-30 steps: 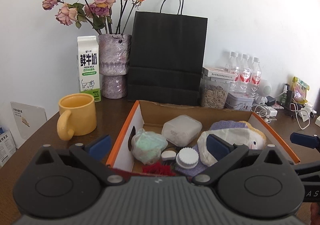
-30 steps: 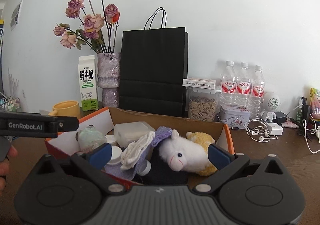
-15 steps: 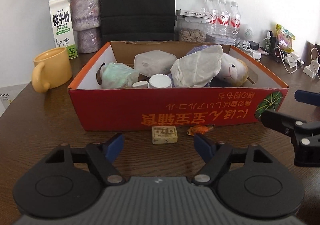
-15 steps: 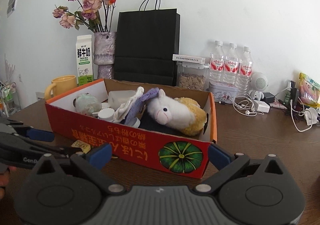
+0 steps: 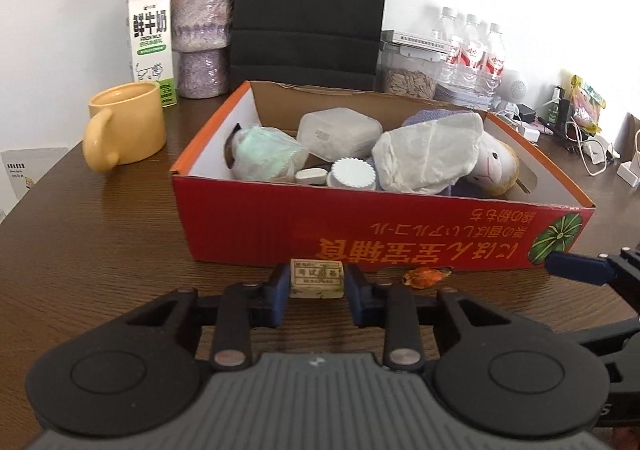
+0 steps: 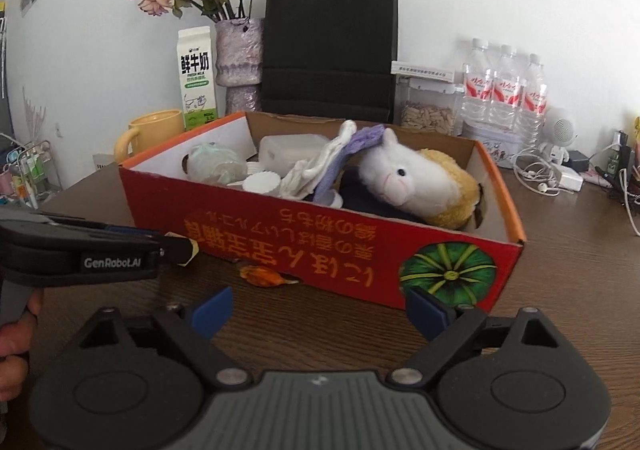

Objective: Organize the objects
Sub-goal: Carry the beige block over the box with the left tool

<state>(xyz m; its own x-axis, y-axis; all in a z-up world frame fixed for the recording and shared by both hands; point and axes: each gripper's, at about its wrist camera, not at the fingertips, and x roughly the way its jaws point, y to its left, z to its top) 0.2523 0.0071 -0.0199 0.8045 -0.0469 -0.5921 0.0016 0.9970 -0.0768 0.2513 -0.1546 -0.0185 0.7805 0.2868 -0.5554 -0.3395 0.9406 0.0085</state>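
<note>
Left gripper [image 5: 317, 284] clamped on eraser [image 5: 317, 278], both pads touching its ends, on table [image 5: 100, 242] just before red box [image 5: 360, 230]. Right gripper [image 6: 320, 310] spread wide, holding nothing, near orange wrapper [image 6: 262, 275].

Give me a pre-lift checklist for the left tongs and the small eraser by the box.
1. Left tongs shut on eraser: ok.
2. Eraser centred between pads: ok.
3. Eraser clear of box front wall: cannot tell, very close.
4. Right tongs open and empty: ok.
5. Orange scrap outside the left grip: ok.
6. Free spot in box for eraser: cannot tell, crowded.
</note>
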